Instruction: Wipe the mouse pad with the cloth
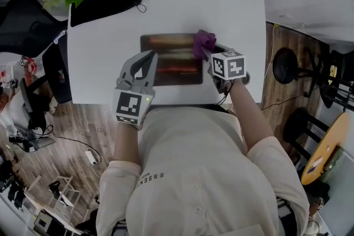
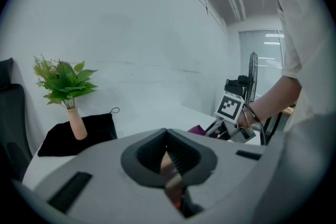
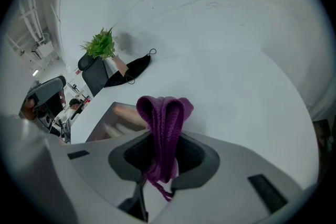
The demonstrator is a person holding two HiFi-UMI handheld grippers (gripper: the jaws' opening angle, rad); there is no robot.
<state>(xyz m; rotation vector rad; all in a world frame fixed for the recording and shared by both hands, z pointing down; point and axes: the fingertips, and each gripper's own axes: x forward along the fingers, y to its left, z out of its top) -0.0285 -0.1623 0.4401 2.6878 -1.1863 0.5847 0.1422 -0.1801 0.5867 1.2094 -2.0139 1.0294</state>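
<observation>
My right gripper [image 3: 160,161] pinches the purple cloth [image 3: 164,115], folded over between its jaws. Only the head view shows the whole mouse pad [image 1: 171,61], mid-frame, with the cloth at its right end. My left gripper [image 2: 168,139], jaws pressed together, sits at its left edge.

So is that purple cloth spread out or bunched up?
Bunched up: the cloth stands folded in a loop, pinched in the right claw.
</observation>
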